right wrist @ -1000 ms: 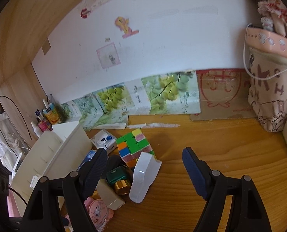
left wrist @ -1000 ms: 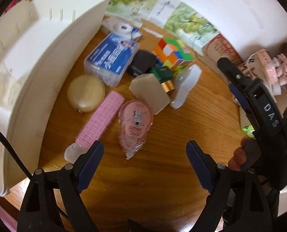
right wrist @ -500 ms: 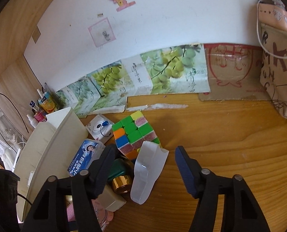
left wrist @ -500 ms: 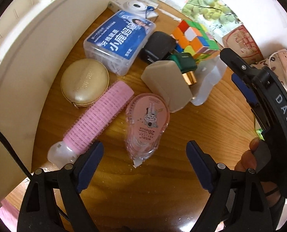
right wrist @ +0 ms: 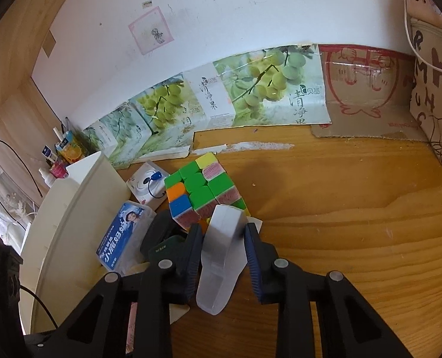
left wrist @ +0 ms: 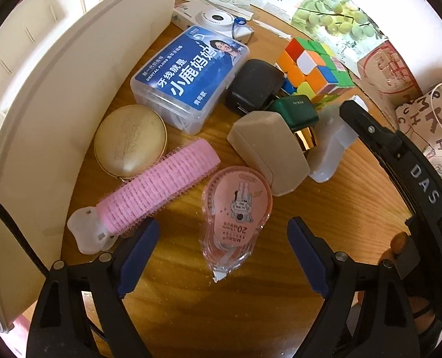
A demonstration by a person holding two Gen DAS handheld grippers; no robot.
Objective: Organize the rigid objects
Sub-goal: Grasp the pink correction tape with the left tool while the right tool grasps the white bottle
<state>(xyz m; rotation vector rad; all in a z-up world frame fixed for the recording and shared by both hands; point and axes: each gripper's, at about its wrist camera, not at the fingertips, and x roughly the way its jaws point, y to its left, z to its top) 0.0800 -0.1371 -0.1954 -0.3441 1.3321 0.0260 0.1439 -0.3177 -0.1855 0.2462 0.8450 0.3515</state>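
Several small items lie on a wooden desk [right wrist: 355, 223]. My right gripper [right wrist: 223, 229] is closing its jaws, and both pads touch the sides of a translucent white plastic piece [right wrist: 221, 256] lying in front of a colour cube [right wrist: 203, 188]. My left gripper [left wrist: 222, 223] is open and points steeply down, its fingers on either side of a pink correction-tape dispenser [left wrist: 235, 208] without touching it. Beside the dispenser lie a pink hair roller [left wrist: 161, 188] and a beige case [left wrist: 268, 152]. In the left wrist view the same white piece [left wrist: 328, 149] shows beside a black finger [left wrist: 370, 128] of the right gripper.
A white organizer [left wrist: 57, 89] curves along the left. Near it lie a gold compact [left wrist: 130, 140], a blue floss box [left wrist: 191, 74], a black block [left wrist: 253, 85], a green and gold bottle [left wrist: 295, 110] and a small white box [left wrist: 218, 19]. A printed bag [right wrist: 432, 68] stands at the right.
The right jaws have narrowed from wide apart onto the white plastic piece while the gripper dipped towards it. The left gripper has sunk closer to the pink dispenser, still open.
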